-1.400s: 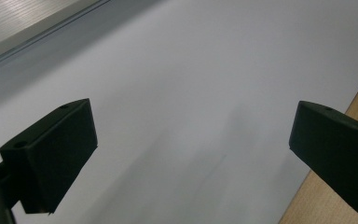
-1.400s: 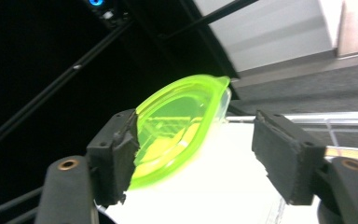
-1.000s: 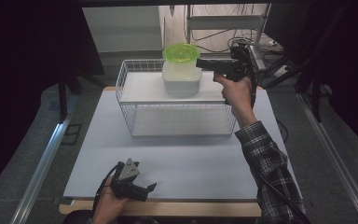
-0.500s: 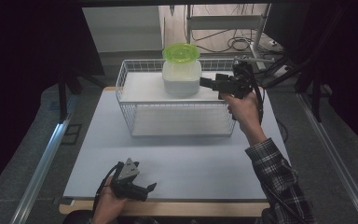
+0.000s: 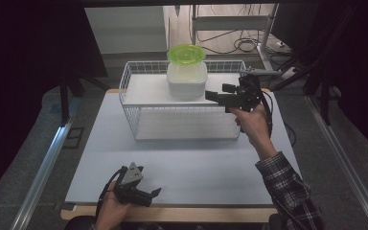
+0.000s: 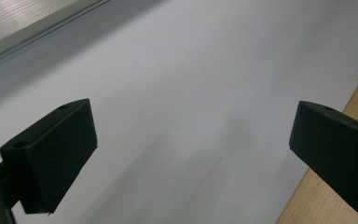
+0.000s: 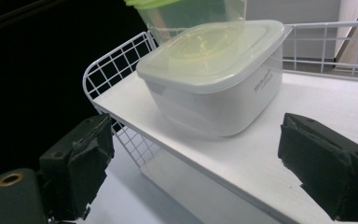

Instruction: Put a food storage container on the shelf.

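On the upper white shelf (image 5: 148, 93) of the wire basket (image 5: 139, 125), toward its far side: a white square container (image 5: 187, 82), upright, no clear long axis, one corner turned toward the right gripper (image 5: 211, 97). Stacked on its lid, a green-lidded tub (image 5: 186, 53) (clear-walled in the right gripper view). Grey print on the container's side wall (image 7: 261, 83), too small to read. Right gripper's jaws just been opening, now wide, nothing between them, just short of the container. Left gripper (image 5: 154, 192) low at the mat's (image 5: 196, 167) near edge, jaws wide, empty.
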`<state>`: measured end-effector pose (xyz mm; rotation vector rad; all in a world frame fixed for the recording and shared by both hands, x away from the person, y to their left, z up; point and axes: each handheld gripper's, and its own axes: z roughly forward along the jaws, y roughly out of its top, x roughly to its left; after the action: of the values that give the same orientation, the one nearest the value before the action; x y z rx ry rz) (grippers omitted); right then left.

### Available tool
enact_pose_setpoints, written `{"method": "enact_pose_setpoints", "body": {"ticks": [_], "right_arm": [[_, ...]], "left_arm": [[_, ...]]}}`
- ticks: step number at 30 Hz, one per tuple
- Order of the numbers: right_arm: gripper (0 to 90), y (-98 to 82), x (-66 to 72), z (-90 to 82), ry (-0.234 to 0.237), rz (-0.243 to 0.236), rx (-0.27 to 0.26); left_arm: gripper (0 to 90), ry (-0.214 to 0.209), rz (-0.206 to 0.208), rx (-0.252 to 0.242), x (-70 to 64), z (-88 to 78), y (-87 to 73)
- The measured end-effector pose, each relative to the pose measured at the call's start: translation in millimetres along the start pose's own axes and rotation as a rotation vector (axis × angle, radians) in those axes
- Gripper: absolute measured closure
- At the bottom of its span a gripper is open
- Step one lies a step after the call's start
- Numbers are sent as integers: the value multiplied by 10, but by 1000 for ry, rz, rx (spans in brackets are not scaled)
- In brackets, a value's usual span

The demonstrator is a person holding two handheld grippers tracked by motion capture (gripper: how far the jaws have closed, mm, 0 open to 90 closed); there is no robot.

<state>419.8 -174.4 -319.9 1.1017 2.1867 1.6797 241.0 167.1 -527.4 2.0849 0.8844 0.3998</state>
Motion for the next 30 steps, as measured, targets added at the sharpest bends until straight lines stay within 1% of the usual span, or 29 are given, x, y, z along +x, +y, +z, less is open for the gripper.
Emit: {"method": "enact_pose_setpoints", "body": {"ticks": [4, 5, 8, 11, 16, 19, 21, 24, 25, 30], "right_arm": [[100, -33, 22, -14, 5, -13, 3], [96, -57, 39, -25, 5, -24, 7], [92, -84, 59, -41, 2, -34, 9], [87, -143, 87, -66, -2, -56, 12], [82, -222, 99, -84, 2, -68, 13], [79, -255, 102, -90, 6, -66, 16], [76, -312, 110, -94, 2, -79, 19], [73, -343, 117, -94, -1, -85, 23], [69, -379, 122, -93, -4, -95, 28], [66, -450, 128, -98, -7, -102, 35]], "left_arm": [[5, -3, -6, -4, 4, -8, 1], [5, -5, -8, -5, 5, -10, 2], [5, -6, -9, -6, 5, -10, 2], [5, -10, -10, -7, 5, -10, 4], [5, -11, -10, -10, 9, -16, 5], [5, -16, -13, -12, 12, -22, 6], [5, -19, -14, -13, 12, -24, 8], [5, -20, -14, -13, 11, -24, 8], [5, -20, -14, -12, 12, -23, 8], [5, -22, -13, -13, 11, -25, 8]]}}
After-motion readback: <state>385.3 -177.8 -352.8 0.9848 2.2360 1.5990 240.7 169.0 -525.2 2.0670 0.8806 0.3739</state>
